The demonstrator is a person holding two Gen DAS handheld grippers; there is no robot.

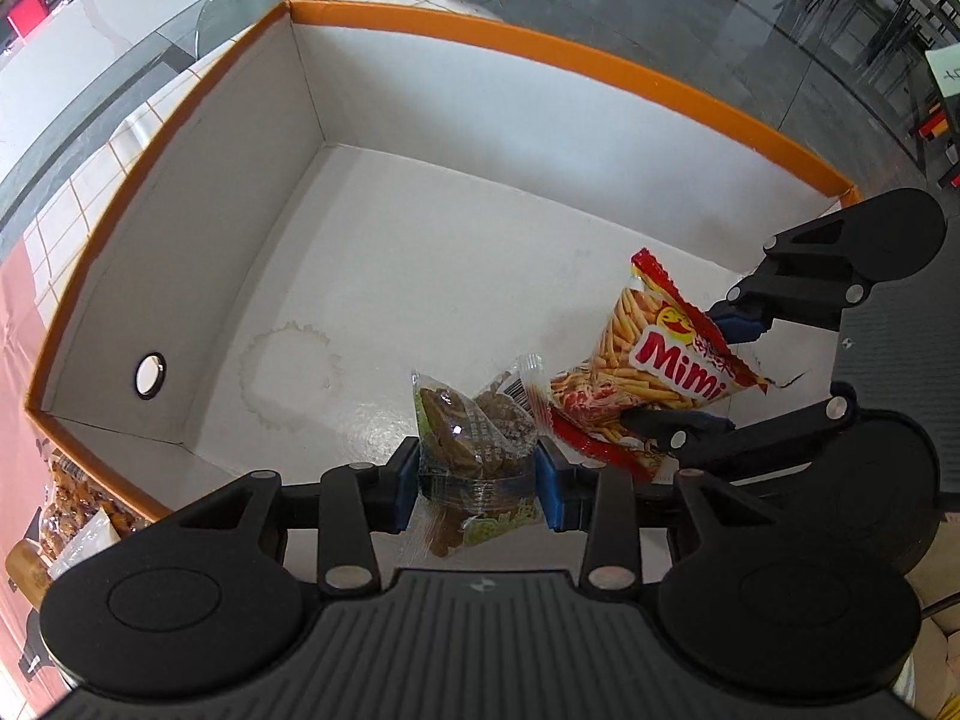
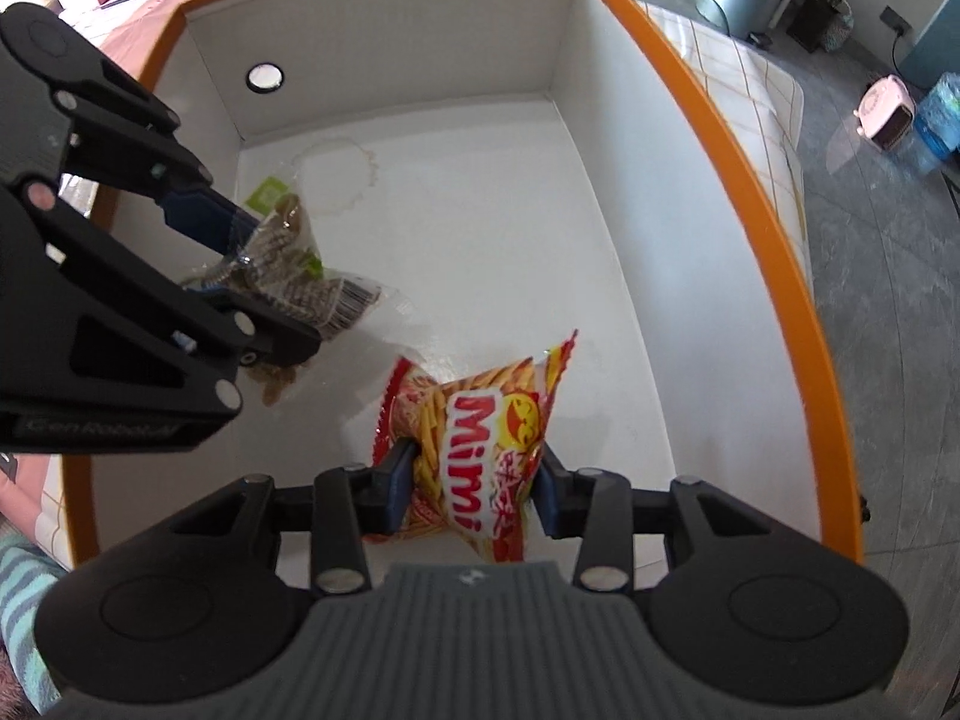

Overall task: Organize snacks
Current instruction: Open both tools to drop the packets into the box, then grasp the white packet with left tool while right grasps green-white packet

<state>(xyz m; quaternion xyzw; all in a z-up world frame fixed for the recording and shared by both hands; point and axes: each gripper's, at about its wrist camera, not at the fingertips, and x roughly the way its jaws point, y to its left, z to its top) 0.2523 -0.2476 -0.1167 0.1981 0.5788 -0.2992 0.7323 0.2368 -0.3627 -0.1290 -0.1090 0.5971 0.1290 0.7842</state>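
Note:
A white box with an orange rim lies open below both grippers; it also shows in the right wrist view. My left gripper is shut on a clear green packet of brown snacks and holds it above the box floor. That gripper and its packet show at the left of the right wrist view. My right gripper is shut on a red and yellow Mimi snack bag, held above the floor. That gripper and bag show at the right of the left wrist view.
The box floor bears a ring-shaped stain and one wall has a round hole. More snack packets lie outside the box on a reddish cloth. A checked cloth and a grey floor lie beyond the box.

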